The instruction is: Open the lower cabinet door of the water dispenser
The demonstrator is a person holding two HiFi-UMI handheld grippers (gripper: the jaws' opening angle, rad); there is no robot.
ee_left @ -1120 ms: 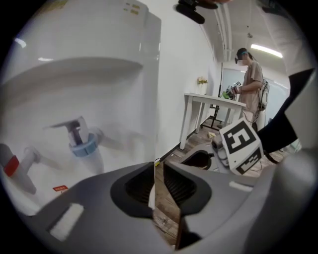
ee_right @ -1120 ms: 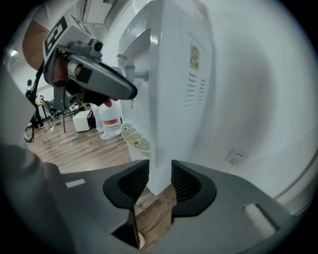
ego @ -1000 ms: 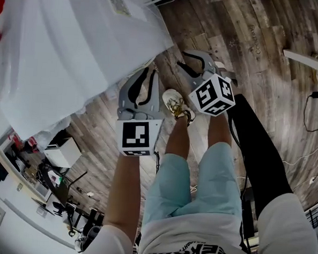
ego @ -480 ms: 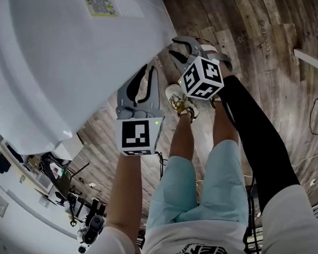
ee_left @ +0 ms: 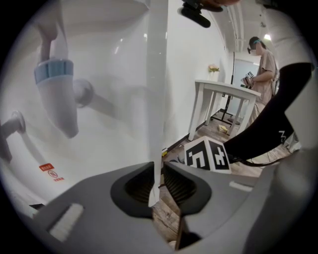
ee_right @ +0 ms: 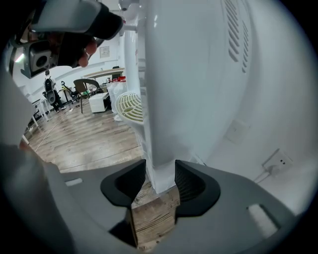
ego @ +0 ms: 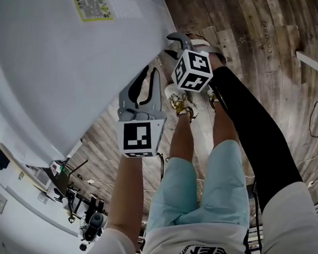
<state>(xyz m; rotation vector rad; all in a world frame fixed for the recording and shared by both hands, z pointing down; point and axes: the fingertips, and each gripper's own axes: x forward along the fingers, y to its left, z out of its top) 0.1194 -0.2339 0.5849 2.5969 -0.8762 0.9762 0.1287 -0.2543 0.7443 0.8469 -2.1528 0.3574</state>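
Note:
The white water dispenser fills the upper left of the head view. Its taps show in the left gripper view. I cannot make out the lower cabinet door. My left gripper hangs beside the dispenser's edge. Its jaws stand a little apart, and a thin white edge strip shows between them with floor beside it. My right gripper is at the dispenser's far corner. Its jaws are opening, and the bottom corner of the white body stands between the pads without being pressed.
Below the grippers are the person's own legs and a shoe on the wooden floor. A white table and a standing person are beyond. A white fan and a wall socket flank the dispenser.
The dispenser has grown much larger in the head view. My right gripper has moved up and left toward its corner and spread its jaws. The left gripper has hardly shifted.

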